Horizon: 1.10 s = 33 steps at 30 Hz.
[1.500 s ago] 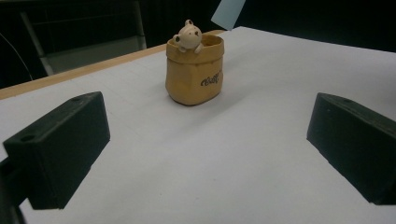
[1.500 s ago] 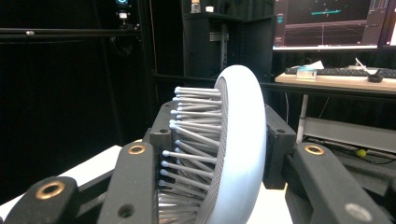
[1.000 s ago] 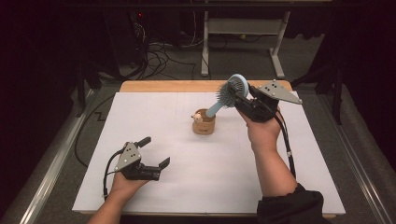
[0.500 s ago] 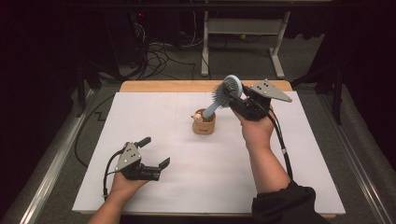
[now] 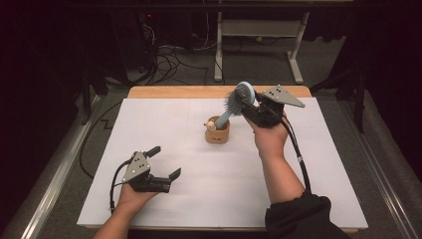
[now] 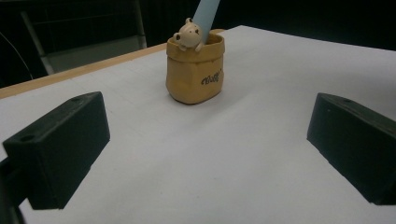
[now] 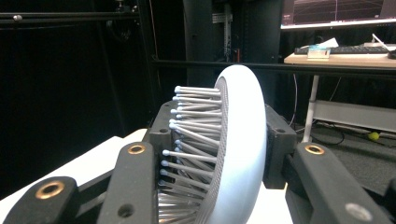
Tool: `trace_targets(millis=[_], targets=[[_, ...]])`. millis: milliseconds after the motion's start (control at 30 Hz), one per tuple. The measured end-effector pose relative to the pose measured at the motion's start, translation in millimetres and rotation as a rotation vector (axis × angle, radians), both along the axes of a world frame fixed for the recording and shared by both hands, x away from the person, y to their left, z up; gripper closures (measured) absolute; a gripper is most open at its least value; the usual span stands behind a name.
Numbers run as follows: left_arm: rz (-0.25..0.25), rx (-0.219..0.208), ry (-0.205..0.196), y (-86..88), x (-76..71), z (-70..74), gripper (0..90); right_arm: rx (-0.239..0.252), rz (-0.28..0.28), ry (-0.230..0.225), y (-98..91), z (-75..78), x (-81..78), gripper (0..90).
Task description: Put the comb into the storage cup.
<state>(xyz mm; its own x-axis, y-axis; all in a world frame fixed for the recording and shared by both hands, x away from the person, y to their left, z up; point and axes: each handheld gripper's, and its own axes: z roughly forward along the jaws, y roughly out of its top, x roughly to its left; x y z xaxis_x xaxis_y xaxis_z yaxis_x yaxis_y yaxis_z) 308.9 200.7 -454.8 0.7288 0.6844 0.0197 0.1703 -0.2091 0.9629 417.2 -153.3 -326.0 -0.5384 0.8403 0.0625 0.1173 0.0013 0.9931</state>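
A light blue hairbrush (image 5: 241, 97) leans with its handle inside a small tan holder shaped like a paper bag (image 5: 218, 130), which has a little bear figure on its rim (image 6: 188, 34). My right gripper (image 5: 246, 105) is shut on the brush head (image 7: 233, 154), bristles pressed against one jaw. The holder (image 6: 195, 70) stands upright near the middle of the white mat. My left gripper (image 5: 164, 162) rests low at the front left, open, with nothing between its jaws, facing the holder from a distance.
A white mat (image 5: 164, 129) covers the wooden table (image 5: 174, 92). Cables and a metal frame (image 5: 259, 30) lie on the floor beyond the far edge. A desk with a keyboard and monitor (image 7: 345, 51) stands farther off.
My right gripper has shifted slightly left with the brush head, tilting the brush a little more upright over the holder. The left gripper has stayed in place.
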Motion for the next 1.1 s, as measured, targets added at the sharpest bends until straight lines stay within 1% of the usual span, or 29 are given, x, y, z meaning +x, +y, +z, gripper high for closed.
trace_targets(millis=[200, 433, 800, 1100], targets=[[-0.001, 0.001, 0.001, -0.3, 0.0, -0.2, 0.0, -0.011, 0.009, 0.017, 4.9, -6.4, 3.0, 59.4], [-0.003, -0.001, 0.003, -1.0, -0.1, -0.6, 0.0, -0.020, 0.016, 0.024, 10.4, -11.3, 4.3, 59.4], [-0.002, 0.003, 0.004, -0.7, 0.4, -1.0, 0.0, -0.020, 0.017, 0.044, 15.4, -19.2, 9.0, 59.4], [0.002, 0.005, 0.008, -0.7, 0.8, -1.7, 0.0, -0.017, 0.020, 0.050, 19.6, -24.9, 12.9, 59.4]])
